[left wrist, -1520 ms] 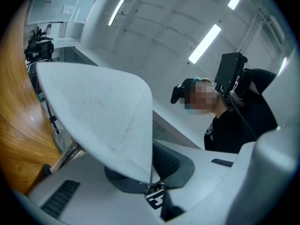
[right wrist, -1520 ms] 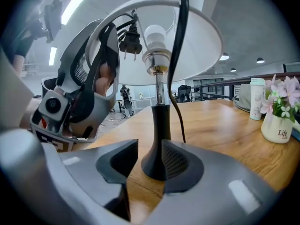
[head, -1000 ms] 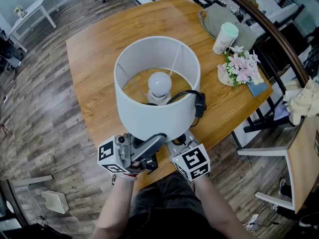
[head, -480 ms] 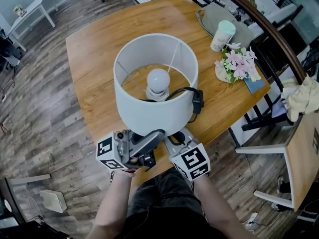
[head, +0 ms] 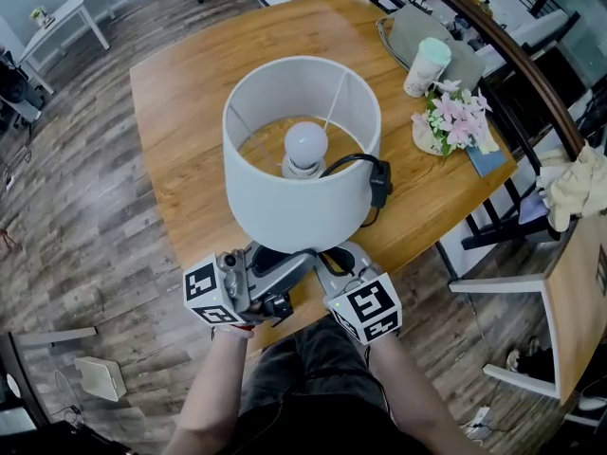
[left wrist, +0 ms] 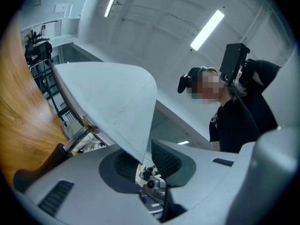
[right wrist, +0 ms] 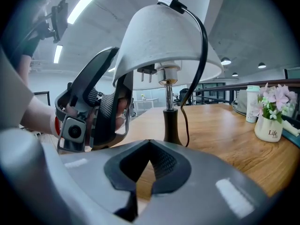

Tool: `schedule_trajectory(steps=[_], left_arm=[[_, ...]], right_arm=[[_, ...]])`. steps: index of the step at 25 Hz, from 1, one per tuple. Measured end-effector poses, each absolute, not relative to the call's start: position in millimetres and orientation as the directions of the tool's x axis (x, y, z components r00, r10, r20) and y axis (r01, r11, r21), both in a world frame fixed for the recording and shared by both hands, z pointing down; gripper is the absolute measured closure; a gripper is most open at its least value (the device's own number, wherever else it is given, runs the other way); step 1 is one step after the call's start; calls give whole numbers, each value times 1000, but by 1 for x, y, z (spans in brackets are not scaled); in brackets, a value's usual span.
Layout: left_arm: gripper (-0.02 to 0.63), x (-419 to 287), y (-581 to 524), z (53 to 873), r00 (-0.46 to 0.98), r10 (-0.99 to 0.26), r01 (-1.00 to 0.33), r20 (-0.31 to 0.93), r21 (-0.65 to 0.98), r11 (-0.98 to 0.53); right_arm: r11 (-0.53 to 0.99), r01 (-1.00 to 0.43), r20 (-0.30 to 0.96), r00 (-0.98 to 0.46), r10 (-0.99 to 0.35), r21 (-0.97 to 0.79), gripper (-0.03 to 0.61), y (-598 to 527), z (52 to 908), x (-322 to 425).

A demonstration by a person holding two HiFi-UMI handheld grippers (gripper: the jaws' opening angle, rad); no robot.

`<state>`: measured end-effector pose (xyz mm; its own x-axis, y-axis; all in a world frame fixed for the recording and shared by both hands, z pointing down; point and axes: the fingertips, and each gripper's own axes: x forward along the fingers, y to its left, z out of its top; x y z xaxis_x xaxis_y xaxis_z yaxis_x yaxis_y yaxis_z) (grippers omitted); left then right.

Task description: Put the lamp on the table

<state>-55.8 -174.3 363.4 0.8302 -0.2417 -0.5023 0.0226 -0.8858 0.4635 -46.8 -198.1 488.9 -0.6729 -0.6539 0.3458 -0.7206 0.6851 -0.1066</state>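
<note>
The lamp (head: 305, 148) stands on the wooden table (head: 190, 93), close to its near edge. The left gripper (left wrist: 143, 159) pinches the near rim of its white shade (head: 294, 211). The right gripper (right wrist: 149, 162), jaws closed on nothing, is just to the right, near the lamp's foot.

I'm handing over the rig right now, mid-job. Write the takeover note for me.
Left tongs: shut on the lower rim of the lampshade.
Right tongs: shut, empty, low in front of the lamp base.
Lamp: over the near edge of the table, stem upright. Its foot is hidden, so contact is unconfirmed. Cord is draped over the shade.
Done: lamp brought to the table.
Left: confirm it stands, release the rim, back away.
</note>
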Motion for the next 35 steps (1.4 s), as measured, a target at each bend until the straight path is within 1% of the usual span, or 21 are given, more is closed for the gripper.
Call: schedule_trajectory(steps=[13, 17, 19, 22, 25, 31, 35], left_arm=[[563, -60, -165, 390, 859, -301, -58, -413, 505, -861], [563, -53, -153, 407, 897, -287, -85, -337, 506, -858], [563, -52, -149, 416, 904, -300, -109, -304, 514, -851], [570, -54, -149, 426, 903, -345, -171, -257, 523, -835], [615, -60, -151, 433, 892, -403, -251, -204, 517, -819], [616, -71, -155, 441, 858, -504, -413, -101, 448, -793], [617, -75, -156, 438, 829, -557, -498, -51, 386, -776]], right_arm=[[675, -730, 332, -666, -668, -108, 571, -188, 486, -47], [672, -733, 329, -664, -671, -107, 571, -183, 486, -46], [670, -735, 326, -662, -675, -106, 571, -181, 486, -46], [667, -738, 319, -659, -681, -101, 571, -178, 484, -47], [661, -744, 313, -654, -689, -97, 572, -175, 481, -46], [651, -755, 280, -643, -713, -77, 571, -170, 470, -45], [647, -759, 257, -639, -725, -64, 572, -167, 459, -43]])
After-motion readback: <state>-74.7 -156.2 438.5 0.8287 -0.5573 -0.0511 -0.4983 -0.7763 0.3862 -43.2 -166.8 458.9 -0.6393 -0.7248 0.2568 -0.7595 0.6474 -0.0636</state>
